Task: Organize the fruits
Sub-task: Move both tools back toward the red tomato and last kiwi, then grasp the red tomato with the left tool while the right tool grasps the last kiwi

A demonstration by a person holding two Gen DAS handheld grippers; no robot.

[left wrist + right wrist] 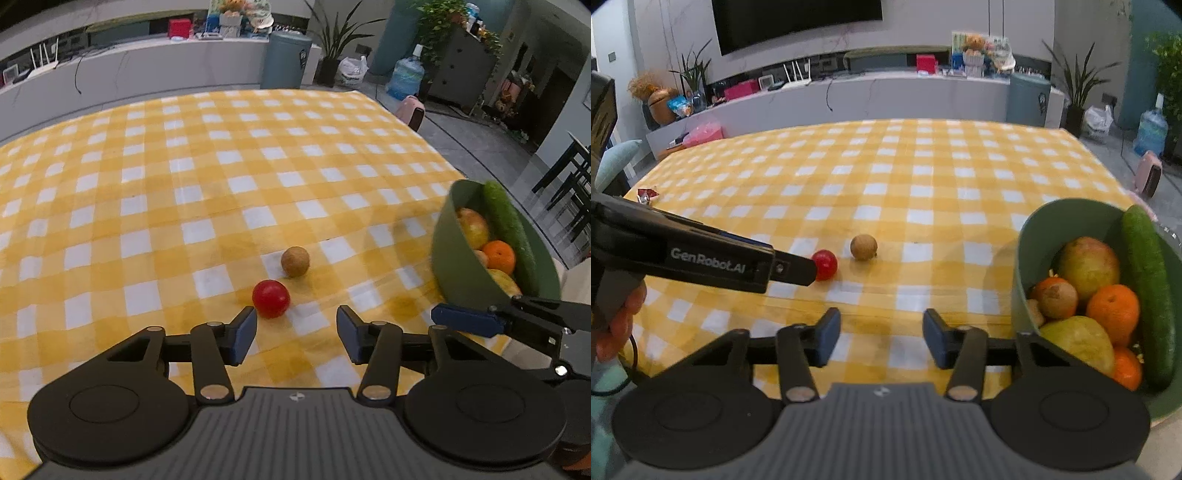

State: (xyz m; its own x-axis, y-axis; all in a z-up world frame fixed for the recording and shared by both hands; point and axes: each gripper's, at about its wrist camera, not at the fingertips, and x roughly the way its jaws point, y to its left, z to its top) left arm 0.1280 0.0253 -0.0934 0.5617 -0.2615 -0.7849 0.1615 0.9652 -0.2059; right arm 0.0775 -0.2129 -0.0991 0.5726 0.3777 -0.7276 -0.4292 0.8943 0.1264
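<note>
While both claws hang over the bench, we see neither one holding anything. The left claw (296, 334) stands with its jaws apart and bare cloth between the blue pads; its left fingertip (244, 330) sits just beside the red tomato (270, 298), at about seven o'clock from it, and we cannot tell whether the two touch. In the right wrist view the same claw comes in from nine o'clock and its tip covers the near edge of the tomato. The right claw (882, 338) also has its jaws apart, with only cloth between the pads, and the green bowl (1021, 258) lies at three o'clock of it, near its right finger.

The small brown round fruit (295, 261) rests on the cloth at one o'clock from the tomato, near it but apart. The bowl carries a cucumber (1147, 295) leaning along its far wall, oranges (1112, 309) and yellow-green fruits (1087, 267).

The bench wears a yellow and white checked cloth (221, 166). Beyond it, at twelve o'clock, we see a long grey counter (886, 92) crowded with small things, a dark screen (798, 22) above, potted plants (1078, 85) and a water jug (1150, 133) at two o'clock.
</note>
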